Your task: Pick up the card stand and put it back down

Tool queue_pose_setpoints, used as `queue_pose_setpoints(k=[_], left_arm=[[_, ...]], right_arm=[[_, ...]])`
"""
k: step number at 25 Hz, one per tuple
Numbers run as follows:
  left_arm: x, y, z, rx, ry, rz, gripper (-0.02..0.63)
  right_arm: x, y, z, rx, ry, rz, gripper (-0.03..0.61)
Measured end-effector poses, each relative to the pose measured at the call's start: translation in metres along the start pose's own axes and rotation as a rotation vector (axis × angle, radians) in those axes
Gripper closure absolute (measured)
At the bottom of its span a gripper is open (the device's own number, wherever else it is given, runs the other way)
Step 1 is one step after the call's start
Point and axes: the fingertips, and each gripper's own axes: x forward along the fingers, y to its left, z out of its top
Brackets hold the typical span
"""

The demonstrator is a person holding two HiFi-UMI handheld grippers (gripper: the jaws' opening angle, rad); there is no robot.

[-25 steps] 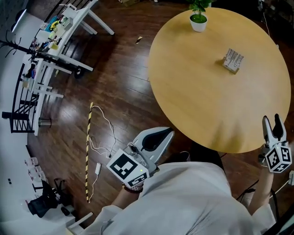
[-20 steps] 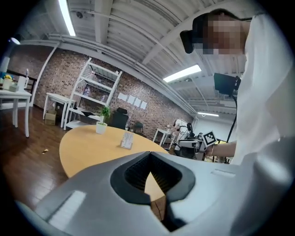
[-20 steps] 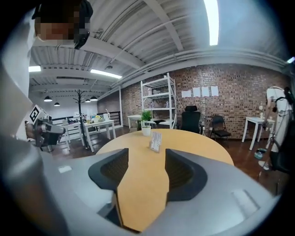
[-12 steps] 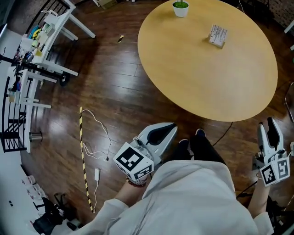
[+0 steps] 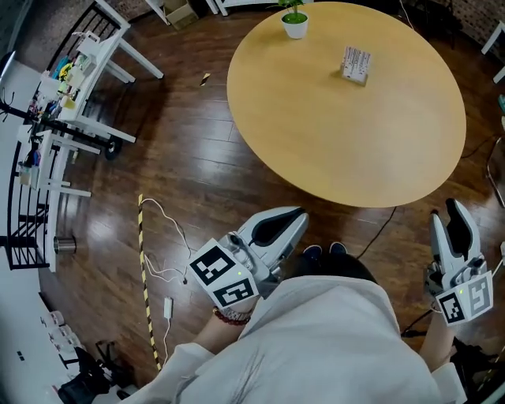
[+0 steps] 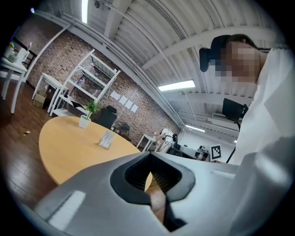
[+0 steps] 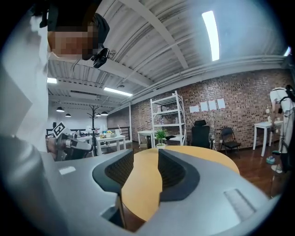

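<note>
The card stand [image 5: 356, 65] is a small clear holder with a white card, upright on the far part of the round wooden table [image 5: 347, 150]; the left gripper view shows the card stand [image 6: 107, 139] too. My left gripper [image 5: 272, 229] hangs over the floor near my body, well short of the table, its tips together and nothing held [image 6: 150, 159]. My right gripper [image 5: 451, 229] is off the table's near right edge, far from the stand. Its jaws [image 7: 145, 159] are closing with a gap left and nothing between them.
A small potted plant [image 5: 295, 24] stands at the table's far edge, left of the stand. White desks and racks [image 5: 79, 71] line the left side. A white cable [image 5: 170, 237] and a yellow-black strip [image 5: 144, 276] lie on the dark wood floor.
The table and stand have shifted up and left in the head view as I drew back. My right gripper has left the table's edge and its jaws have narrowed.
</note>
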Motion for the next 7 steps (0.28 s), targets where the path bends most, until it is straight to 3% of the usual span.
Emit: queue_pose_setpoints(k=[3, 7], left_arm=[[0.003, -0.015, 0.006, -0.025, -0.030, -0.012, 0.621], [0.000, -0.049, 0.030, 0.000, -0.092, -0.066, 0.621]], right_arm=[[-0.002, 0.007, 0.005, 0.000, -0.013, 0.033, 0.414], [0.000, 0.032, 0.013, -0.026, -0.026, 0.115, 0.417]])
